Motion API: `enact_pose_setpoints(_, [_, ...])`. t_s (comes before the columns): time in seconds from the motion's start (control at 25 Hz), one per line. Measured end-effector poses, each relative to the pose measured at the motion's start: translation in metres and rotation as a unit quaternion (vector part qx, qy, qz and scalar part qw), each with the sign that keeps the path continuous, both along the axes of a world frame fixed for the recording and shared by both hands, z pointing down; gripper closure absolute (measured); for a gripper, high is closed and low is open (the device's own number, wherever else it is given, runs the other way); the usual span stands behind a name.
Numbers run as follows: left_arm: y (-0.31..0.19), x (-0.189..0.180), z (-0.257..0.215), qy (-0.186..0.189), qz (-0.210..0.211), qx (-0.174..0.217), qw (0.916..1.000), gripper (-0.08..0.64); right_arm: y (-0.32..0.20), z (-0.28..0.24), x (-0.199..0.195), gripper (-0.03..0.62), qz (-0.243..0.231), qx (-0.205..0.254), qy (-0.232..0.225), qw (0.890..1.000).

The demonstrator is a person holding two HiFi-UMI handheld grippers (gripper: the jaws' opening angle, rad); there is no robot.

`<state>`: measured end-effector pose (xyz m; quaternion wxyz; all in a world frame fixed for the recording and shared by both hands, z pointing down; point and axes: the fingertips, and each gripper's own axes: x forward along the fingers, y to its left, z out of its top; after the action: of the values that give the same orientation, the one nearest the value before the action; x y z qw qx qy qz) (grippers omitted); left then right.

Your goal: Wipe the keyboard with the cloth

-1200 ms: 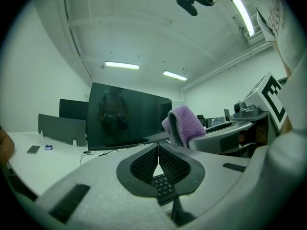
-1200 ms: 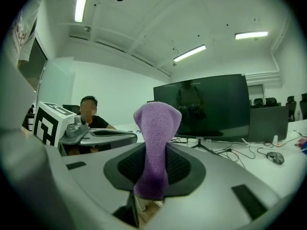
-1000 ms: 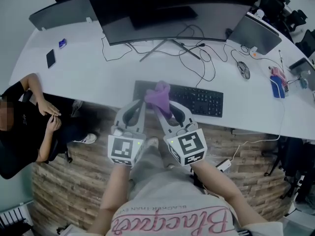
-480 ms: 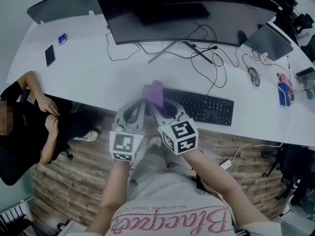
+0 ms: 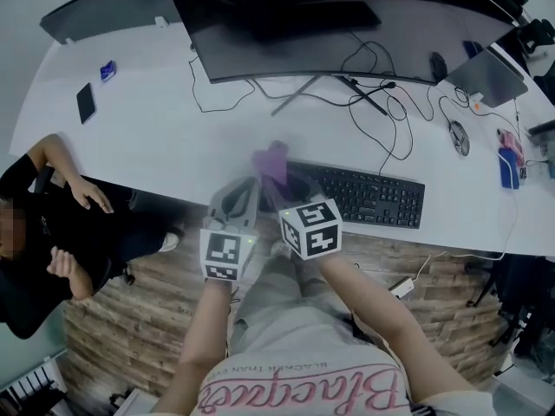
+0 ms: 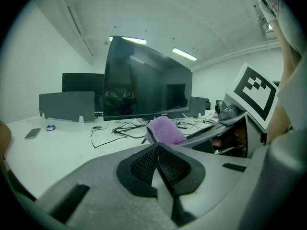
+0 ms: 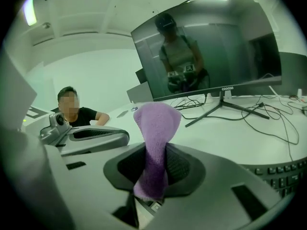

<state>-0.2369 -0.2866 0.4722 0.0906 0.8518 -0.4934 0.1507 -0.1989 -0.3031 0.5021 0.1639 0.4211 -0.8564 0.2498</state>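
A purple cloth (image 5: 274, 165) (image 7: 154, 143) (image 6: 165, 130) is pinched in my right gripper (image 5: 279, 180) (image 7: 152, 169), which is shut on it and holds it over the left end of the black keyboard (image 5: 364, 196). The keyboard lies along the front edge of the white desk (image 5: 147, 128); a few of its keys (image 7: 288, 172) show at the lower right of the right gripper view. My left gripper (image 5: 243, 189) (image 6: 157, 163) sits just left of the right one, jaws shut with nothing between them.
A large curved monitor (image 5: 286, 24) on a stand, with tangled cables (image 5: 373, 111), stands behind the keyboard. A mouse (image 5: 459, 137), a phone (image 5: 86, 102) and a small blue item (image 5: 107, 70) lie on the desk. A seated person (image 5: 43, 224) is at the left.
Both grippers have shifted slightly left over the keyboard's left end, with the cloth still held. The seated person's arms have moved.
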Motion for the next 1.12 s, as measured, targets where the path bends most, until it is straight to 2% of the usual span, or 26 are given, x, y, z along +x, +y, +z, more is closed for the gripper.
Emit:
enact_pose_setpoints(0.36, [-0.014, -0.008, 0.018, 0.011, 0.003, -0.021, 0.9997, 0.552, -0.021, 0.022, -0.009, 0.503, 0.013, -0.037, 0.036, 0.999])
enact_pose_setpoints(0.68, [-0.018, -0.007, 0.030, 0.009, 0.008, -0.035, 0.9993, 0.552, -0.030, 0.033, -0.007, 0.503, 0.020, -0.044, 0.062, 0.997])
enact_pose_setpoints(1.12, [-0.022, 0.008, 0.038, 0.011, 0.006, -0.049, 0.9987, 0.552, -0.031, 0.034, 0.009, 0.503, 0.018, -0.048, 0.057, 0.997])
